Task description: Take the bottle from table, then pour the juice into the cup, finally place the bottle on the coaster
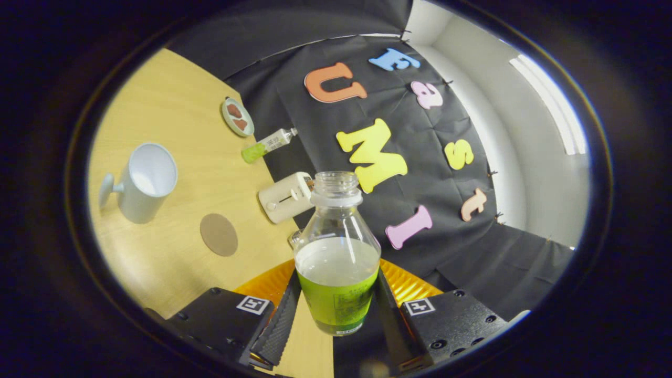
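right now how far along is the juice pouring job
Done: the bottle is off the table, clamped between both fingers of the gripper, cap off. In hand: it is carried tilted, with the white cup still some way off; whether juice is in the cup cannot be told. Left: pour, then set the bottle on the brown coaster.

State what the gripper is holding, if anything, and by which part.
The gripper holds the open bottle of juice, its two fingers pressing on opposite sides of the green-labelled lower body.

Tilted fisheye close above tongs (336, 310)
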### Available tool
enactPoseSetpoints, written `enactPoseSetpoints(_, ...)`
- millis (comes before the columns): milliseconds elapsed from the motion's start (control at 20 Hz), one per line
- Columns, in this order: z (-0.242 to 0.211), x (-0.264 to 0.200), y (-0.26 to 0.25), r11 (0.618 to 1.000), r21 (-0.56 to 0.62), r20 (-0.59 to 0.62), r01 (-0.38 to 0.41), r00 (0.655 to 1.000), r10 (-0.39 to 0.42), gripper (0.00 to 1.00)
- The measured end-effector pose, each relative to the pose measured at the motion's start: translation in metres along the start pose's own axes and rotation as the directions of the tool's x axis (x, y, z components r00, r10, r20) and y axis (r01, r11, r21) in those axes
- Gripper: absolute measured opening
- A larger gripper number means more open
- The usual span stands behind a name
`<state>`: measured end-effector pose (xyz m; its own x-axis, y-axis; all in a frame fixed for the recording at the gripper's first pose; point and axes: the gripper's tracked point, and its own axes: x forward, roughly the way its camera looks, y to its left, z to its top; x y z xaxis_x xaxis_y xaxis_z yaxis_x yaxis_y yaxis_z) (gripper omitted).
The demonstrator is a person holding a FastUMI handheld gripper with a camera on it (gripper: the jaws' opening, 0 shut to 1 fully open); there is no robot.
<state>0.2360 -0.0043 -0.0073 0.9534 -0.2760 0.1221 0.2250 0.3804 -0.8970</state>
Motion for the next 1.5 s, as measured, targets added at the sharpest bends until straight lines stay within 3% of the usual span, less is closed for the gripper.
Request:
enactPoseSetpoints(400,0.037,-0.005,0.031,0.976,-0.213,0.027,0.046,0.999,-0.041,0.79)
enactPoseSetpoints(650,0.039,-0.002,0.041,0.951,-0.301,0.037,0.069,0.997,-0.061,0.78)
enactPoseSetpoints(1500,0.052,-0.007,0.039,0.883,-0.458,0.046,0.105,0.995,-0.094,0.78)
